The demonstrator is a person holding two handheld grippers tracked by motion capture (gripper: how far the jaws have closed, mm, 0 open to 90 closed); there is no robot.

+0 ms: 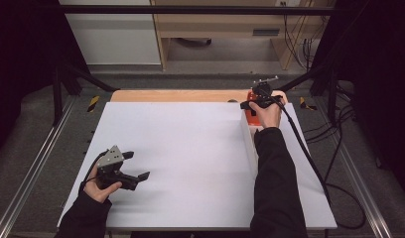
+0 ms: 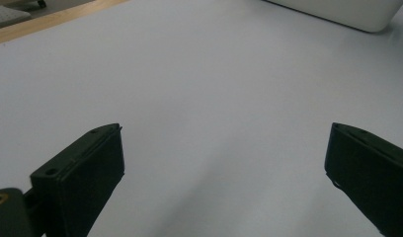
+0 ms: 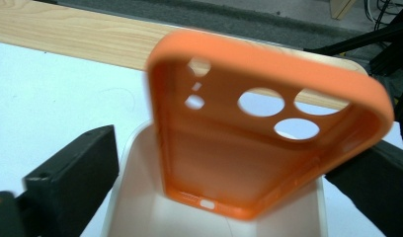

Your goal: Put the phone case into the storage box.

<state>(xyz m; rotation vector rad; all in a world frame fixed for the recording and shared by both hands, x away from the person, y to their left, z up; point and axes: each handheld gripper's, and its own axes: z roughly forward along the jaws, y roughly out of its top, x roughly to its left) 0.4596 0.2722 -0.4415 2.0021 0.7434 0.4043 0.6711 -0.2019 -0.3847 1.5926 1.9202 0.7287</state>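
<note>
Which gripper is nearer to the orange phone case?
Right. The right gripper is at the orange case, jaws open on either side of it over the white bin. The left gripper hovers far off, near the table's opposite front corner.

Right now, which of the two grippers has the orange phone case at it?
The right gripper, at the table's far edge; the orange phone case stands between its open jaws, above a white bin.

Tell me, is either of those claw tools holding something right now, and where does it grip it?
Neither holds anything. The left gripper is open over the bare table. The right gripper stands open around an orange phone case, which sits above a white bin.
</note>
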